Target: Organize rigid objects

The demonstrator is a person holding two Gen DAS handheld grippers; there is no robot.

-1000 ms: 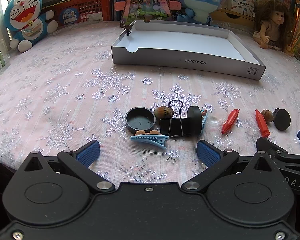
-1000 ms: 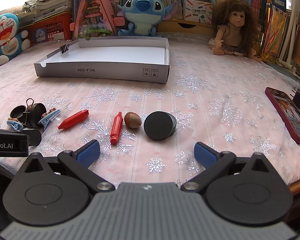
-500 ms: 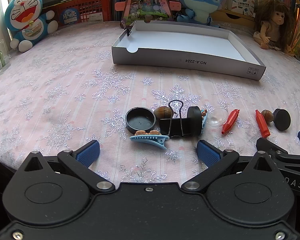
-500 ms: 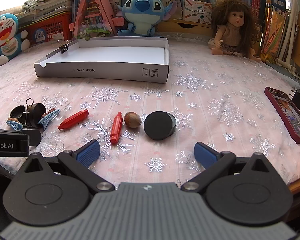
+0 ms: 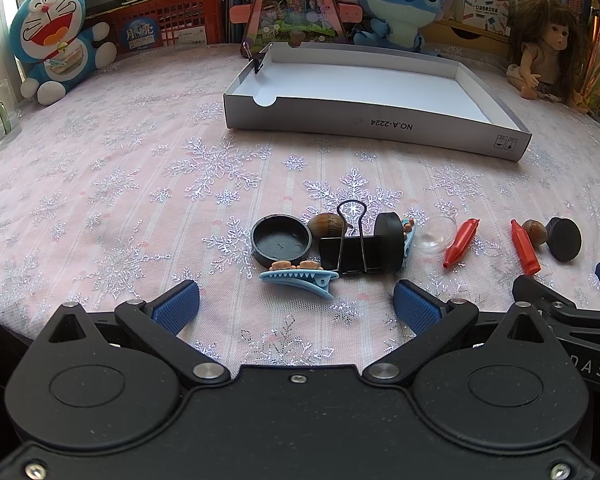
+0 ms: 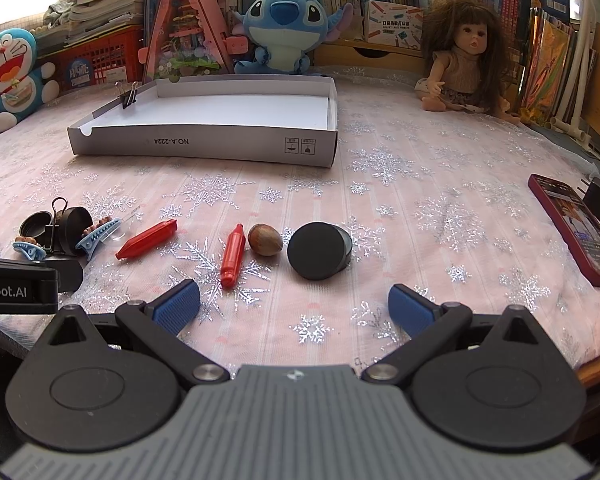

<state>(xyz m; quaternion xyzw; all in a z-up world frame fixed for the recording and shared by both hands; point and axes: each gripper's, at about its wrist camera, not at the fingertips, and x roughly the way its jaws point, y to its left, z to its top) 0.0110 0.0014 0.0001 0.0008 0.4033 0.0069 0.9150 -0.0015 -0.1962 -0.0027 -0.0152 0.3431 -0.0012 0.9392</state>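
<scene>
My left gripper [image 5: 296, 308] hangs low over the near edge of the counter [image 5: 100, 184], jaws spread wide and holding nothing. Just ahead of its blue pads [image 5: 176, 307] lies a cluster of small things: a light-blue hair clip [image 5: 298, 279] nearest me, a black round lid [image 5: 281, 239] lying open side up behind it, a brown nut [image 5: 327, 225] touching that lid, and a black binder clip [image 5: 350, 250] pressed against a black cylinder [image 5: 389, 240]. To their right sit a clear plastic dome [image 5: 438, 234] and a red crayon-shaped piece [image 5: 461, 242].

My right gripper [image 6: 294, 308] is likewise released and empty, jaws wide apart. Before it lie a second red crayon-shaped piece [image 6: 233, 255], a hazelnut [image 6: 264, 239] just beside it, and a black round puck [image 6: 319, 250] tilted up on its edge, close to the nut. A second blue hair clip [image 6: 98, 234] leans against the cylinder at the far left.

The white cardboard tray [image 6: 204, 147] stands well beyond all of these, nothing inside it, with a small binder clip [image 6: 127, 96] pinched on its far left wall. A red phone [image 6: 572, 224] lies at the right edge
</scene>
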